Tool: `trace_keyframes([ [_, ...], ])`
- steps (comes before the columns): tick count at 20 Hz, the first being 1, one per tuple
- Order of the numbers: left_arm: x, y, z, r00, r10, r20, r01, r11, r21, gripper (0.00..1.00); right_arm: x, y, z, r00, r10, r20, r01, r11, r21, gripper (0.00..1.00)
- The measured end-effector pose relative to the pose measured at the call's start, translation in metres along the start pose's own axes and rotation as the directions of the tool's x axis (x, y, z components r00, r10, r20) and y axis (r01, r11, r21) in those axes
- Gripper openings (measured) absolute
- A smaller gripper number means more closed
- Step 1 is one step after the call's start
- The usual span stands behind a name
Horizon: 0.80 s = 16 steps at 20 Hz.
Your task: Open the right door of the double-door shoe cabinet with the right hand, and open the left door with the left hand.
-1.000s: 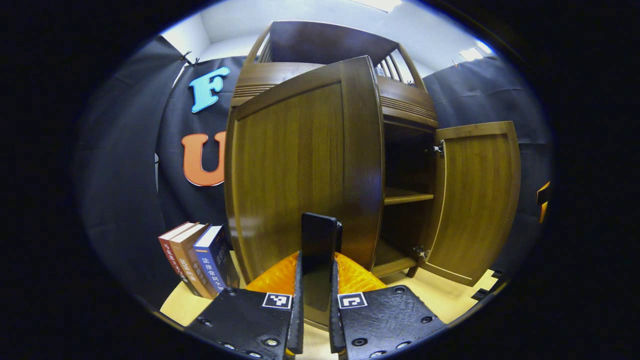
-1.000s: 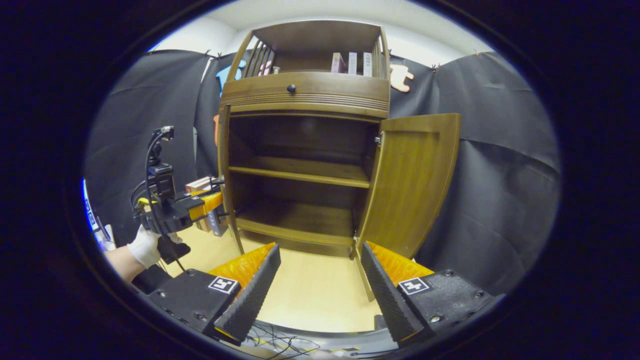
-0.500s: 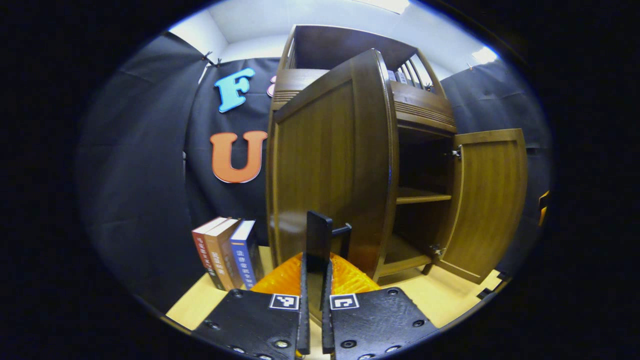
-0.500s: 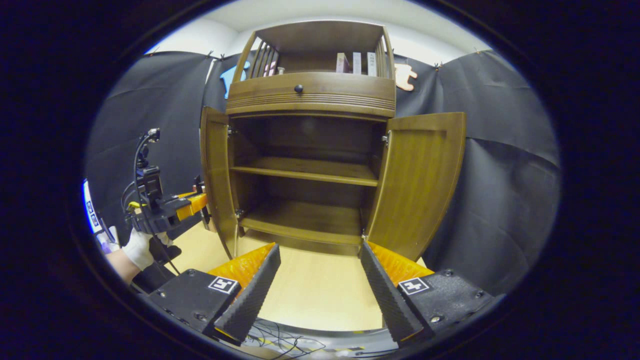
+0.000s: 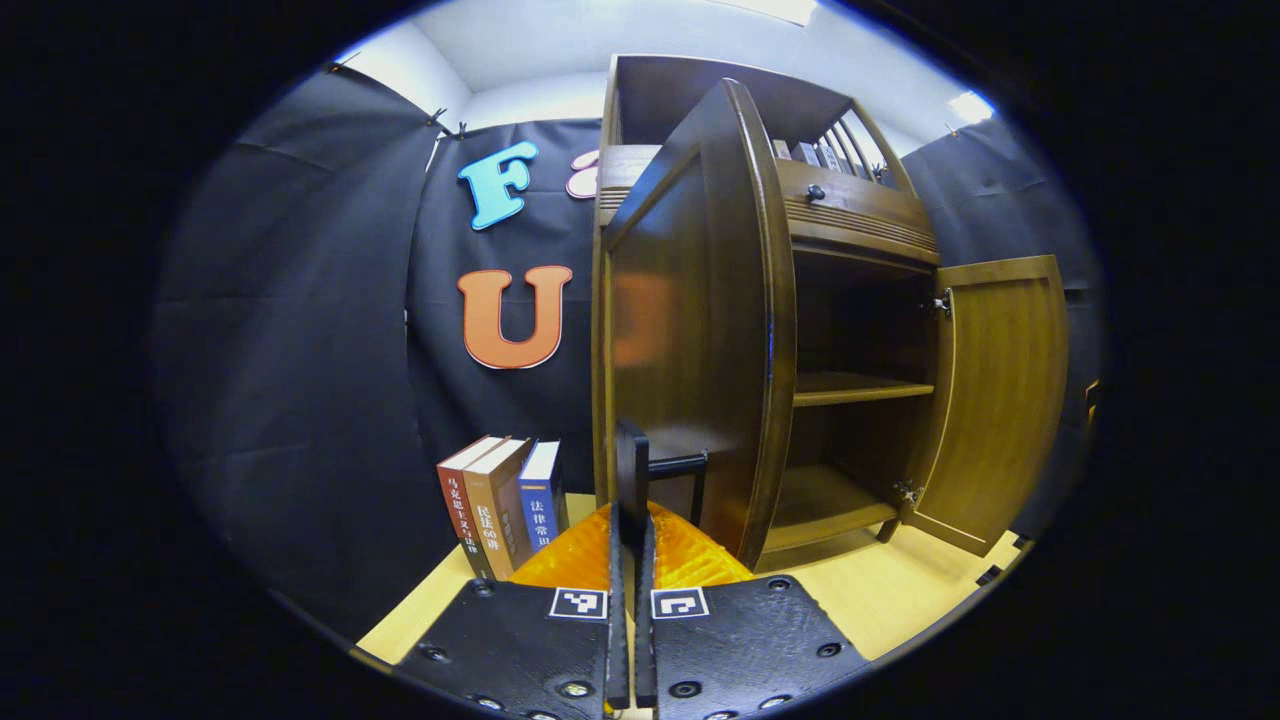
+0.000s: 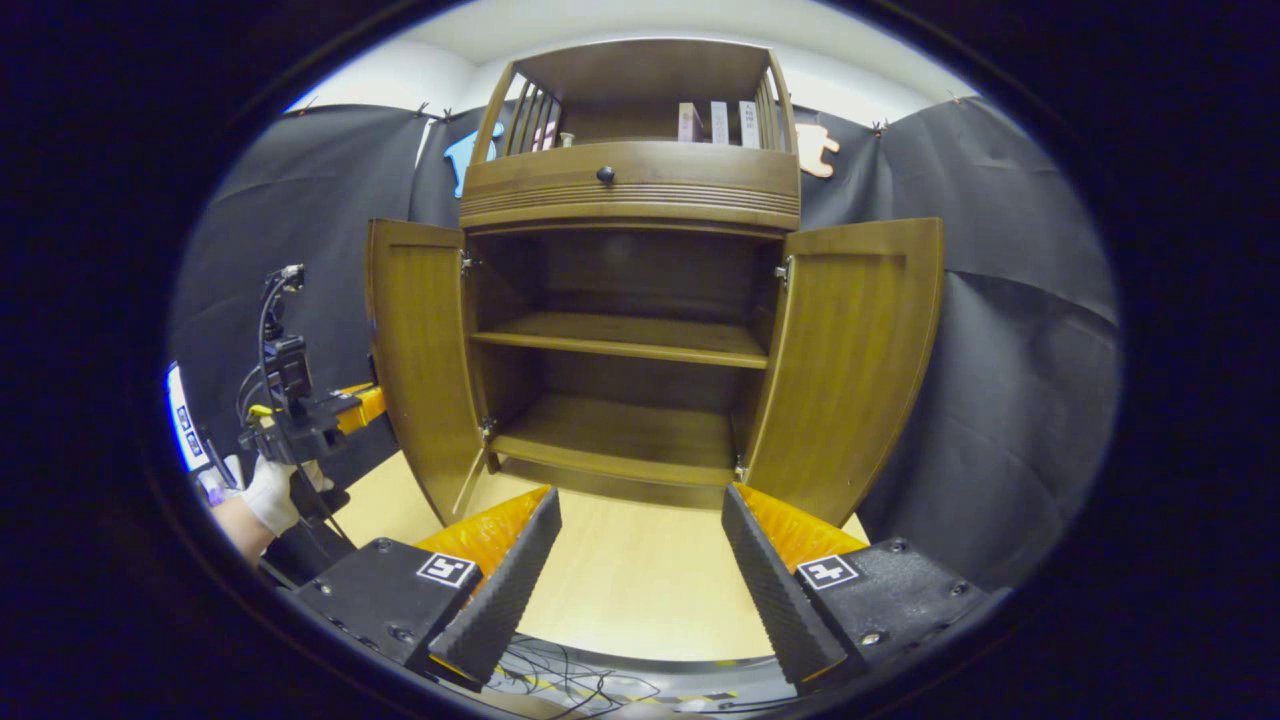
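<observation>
In the left gripper view your left gripper is clamped on the handle of the swung-out left door, and in the right gripper view your right gripper hangs open before the shoe cabinet, apart from the open right door.

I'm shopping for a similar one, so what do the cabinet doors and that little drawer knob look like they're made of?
Left door and right door: apparently brown wood or wood veneer, since grain lines show, with a soft satin sheen. Drawer knob: dark and round, possibly metal or painted wood; too small to tell.
</observation>
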<state>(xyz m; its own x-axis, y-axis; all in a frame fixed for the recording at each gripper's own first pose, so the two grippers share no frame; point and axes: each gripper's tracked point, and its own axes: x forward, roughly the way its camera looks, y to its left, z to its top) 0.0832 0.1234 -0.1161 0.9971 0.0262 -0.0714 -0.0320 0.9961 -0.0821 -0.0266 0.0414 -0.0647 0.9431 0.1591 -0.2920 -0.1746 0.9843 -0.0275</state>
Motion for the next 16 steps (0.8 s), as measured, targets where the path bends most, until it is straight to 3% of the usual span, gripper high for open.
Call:
trace_keyframes([
  [8,0.000,0.038,0.000,0.999,-0.044,0.017,0.044,0.999,-0.012,0.02,-0.002,0.009,-0.001,1.000,0.022,-0.007,-0.022,1.000,0.003,1.00],
  [9,-0.001,0.044,-0.001,0.999,-0.044,0.014,0.044,0.999,-0.004,0.10,-0.002,0.012,-0.002,0.999,0.034,-0.009,-0.034,0.999,0.010,1.00],
  [10,0.000,0.050,-0.002,0.999,-0.046,0.015,0.046,0.999,0.007,0.01,-0.003,0.014,-0.001,0.999,0.040,-0.010,-0.040,0.999,0.014,1.00],
  [16,0.002,0.068,-0.002,0.994,-0.108,0.023,0.107,0.994,0.022,0.00,-0.009,0.020,0.005,0.998,0.057,0.006,-0.057,0.998,0.004,1.00],
])
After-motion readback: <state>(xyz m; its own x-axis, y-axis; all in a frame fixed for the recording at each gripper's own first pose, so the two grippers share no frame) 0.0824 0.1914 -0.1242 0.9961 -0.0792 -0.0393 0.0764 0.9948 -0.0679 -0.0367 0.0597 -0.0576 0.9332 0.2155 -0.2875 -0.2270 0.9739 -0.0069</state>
